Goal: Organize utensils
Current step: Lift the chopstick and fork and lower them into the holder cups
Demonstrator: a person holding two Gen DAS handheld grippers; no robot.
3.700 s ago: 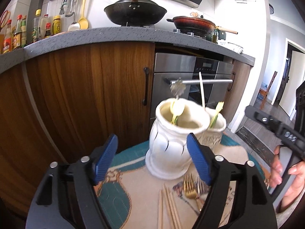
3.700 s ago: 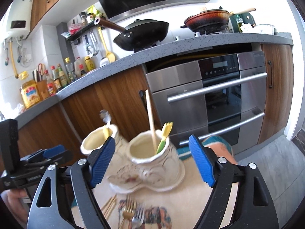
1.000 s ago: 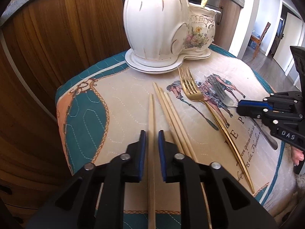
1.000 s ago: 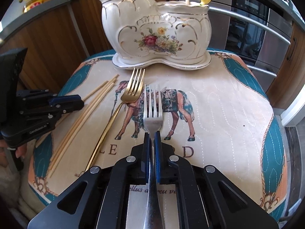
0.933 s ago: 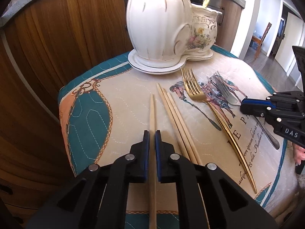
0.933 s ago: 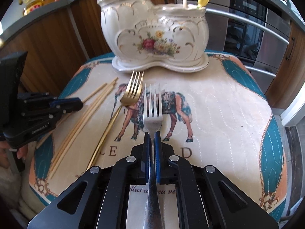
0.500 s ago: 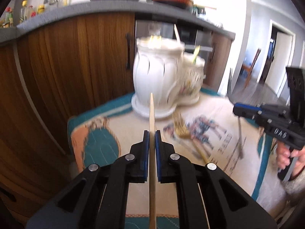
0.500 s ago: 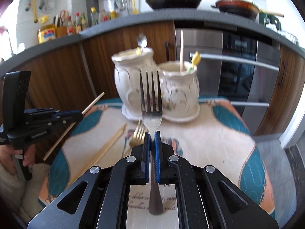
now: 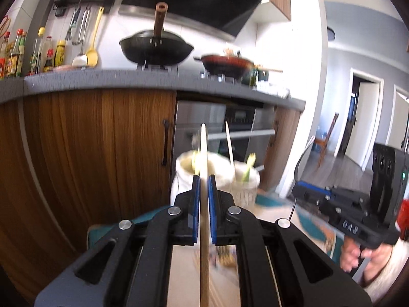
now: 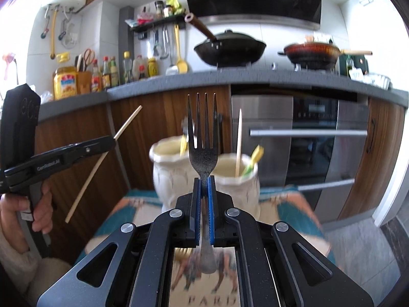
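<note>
L gripper (image 9: 203, 179) is lifted above the table (image 9: 184, 261), fingers (image 9: 195, 204) closed on a wooden chopstick (image 9: 203, 158) that points up and away, tip in front of the oven. R gripper (image 10: 203, 179) is also raised, fingers (image 10: 211, 204) clamped on the neck of a silver fork (image 10: 203, 151), tines up, handle end hanging below the pads. In the R view the chopstick sits tilted at far left. Beyond both, a white ceramic double holder (image 10: 179, 174) stands on the patterned mat (image 10: 288, 202); its L cup holds a spoon w/ yellow handle, its R cup (image 10: 237, 174) a chopstick and a yellow-green utensil. A gold fork (image 9: 225, 255) lies blurred on the mat, near side. Far back: wok, red pan on the counter.
</note>
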